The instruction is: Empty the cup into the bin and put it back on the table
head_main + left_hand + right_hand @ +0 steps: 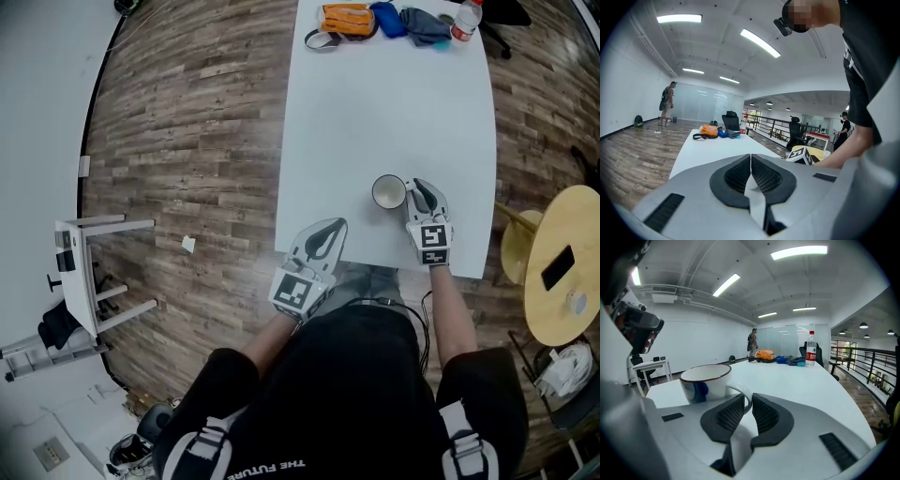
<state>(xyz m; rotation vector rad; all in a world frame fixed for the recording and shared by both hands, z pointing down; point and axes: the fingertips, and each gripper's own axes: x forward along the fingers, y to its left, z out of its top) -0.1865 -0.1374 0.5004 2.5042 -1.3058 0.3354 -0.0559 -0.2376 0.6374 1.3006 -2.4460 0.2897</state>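
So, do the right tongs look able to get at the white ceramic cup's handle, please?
Likely yes: the handle of the white ceramic cup sits between the right tongs, which look closed on it; nothing blocks the way.

Glossy white ceramic cup (388,192) on a smooth, matt white counter (375,112); grainy wood-plank floor (187,141) alongside.

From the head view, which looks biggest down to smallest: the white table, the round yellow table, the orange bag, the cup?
1. white table
2. round yellow table, even though it is partly cut off
3. orange bag
4. cup, only a little smaller than the bag
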